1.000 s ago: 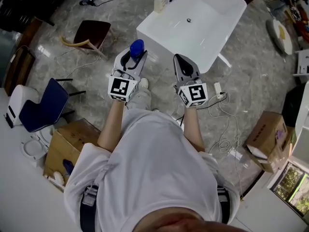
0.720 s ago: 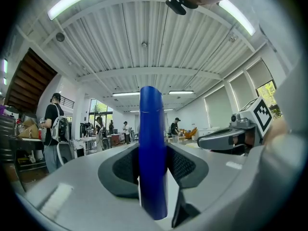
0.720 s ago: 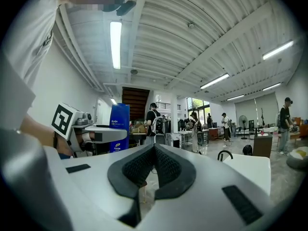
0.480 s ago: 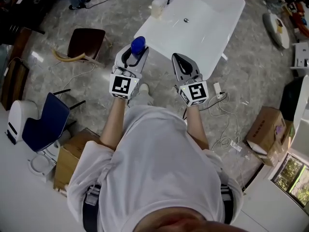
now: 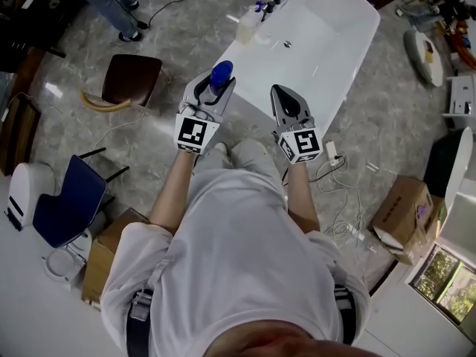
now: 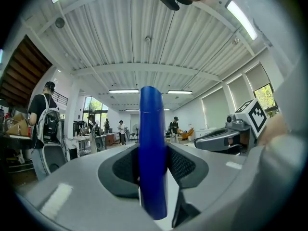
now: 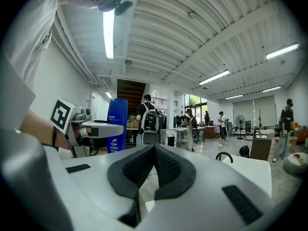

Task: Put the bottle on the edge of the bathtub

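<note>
Floor: grey marble-patterned tiles (image 5: 171,21) | Landmark: dark-blue upholstered chair (image 5: 67,199) | Beyond it: brown wooden chair with dark seat (image 5: 132,76) | Just beside it: open brown cardboard box (image 5: 111,251) | Well apart from it: second brown cardboard box (image 5: 405,214), white cables (image 5: 346,207) | Overhead: white ribbed ceiling (image 6: 144,57), fluorescent strip light (image 6: 240,18) | Side wall: tall windows (image 6: 266,93), daylight.

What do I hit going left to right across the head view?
white unit → blue chair → brown chair → left gripper shut on the blue bottle → right gripper, jaws together, empty → cardboard box. Bathtub left out: it spans both grippers.
</note>
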Motion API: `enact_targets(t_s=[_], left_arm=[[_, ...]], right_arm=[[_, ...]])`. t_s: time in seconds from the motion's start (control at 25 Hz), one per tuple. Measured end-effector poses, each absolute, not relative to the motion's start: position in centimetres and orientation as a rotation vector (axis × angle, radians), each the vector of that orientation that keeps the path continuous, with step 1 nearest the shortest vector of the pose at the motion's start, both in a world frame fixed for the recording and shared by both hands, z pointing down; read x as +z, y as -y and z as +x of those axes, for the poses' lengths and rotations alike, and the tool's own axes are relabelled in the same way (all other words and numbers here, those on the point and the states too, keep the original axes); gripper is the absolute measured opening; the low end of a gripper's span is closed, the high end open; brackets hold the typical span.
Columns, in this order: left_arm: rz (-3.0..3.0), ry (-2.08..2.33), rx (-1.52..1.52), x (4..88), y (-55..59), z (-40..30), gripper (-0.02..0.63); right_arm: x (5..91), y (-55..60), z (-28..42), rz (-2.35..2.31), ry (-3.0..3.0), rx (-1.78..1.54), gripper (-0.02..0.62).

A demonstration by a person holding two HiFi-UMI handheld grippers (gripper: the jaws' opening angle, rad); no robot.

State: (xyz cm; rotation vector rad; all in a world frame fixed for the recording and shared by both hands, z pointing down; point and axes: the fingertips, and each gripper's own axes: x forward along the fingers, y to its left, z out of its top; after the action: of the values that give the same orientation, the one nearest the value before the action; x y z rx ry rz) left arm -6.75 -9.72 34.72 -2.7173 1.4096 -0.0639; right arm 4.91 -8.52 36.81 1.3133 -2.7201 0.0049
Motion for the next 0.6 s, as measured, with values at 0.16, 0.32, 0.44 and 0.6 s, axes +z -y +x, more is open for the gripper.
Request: enact_targets(t_s=[0.16,0.32,0.44,0.6], left_arm=[[-2.712,-1.42,-0.054,35.5,13.0,-6.8,0.158],[-2.706,-1.426,-0.046,36.8,16.4,-6.3,0.158],[-2.689,-1.421,-0.064,38.1,18.8,-6.0,0.158],[-2.695,-1.427,-0.035,40.1,22.2,-5.6,0.158]], right_arm=[[37.2,12.0,5.3,1.338,2.726,0.015,0.002],[37.5,15.0,5.7,1.323,2.738,0.024,0.001],[38.1,16.9,5.6,1.294,2.748,0.036,0.002],[39.5,19.8,6.2,1.278,2.756,0.084,0.0]])
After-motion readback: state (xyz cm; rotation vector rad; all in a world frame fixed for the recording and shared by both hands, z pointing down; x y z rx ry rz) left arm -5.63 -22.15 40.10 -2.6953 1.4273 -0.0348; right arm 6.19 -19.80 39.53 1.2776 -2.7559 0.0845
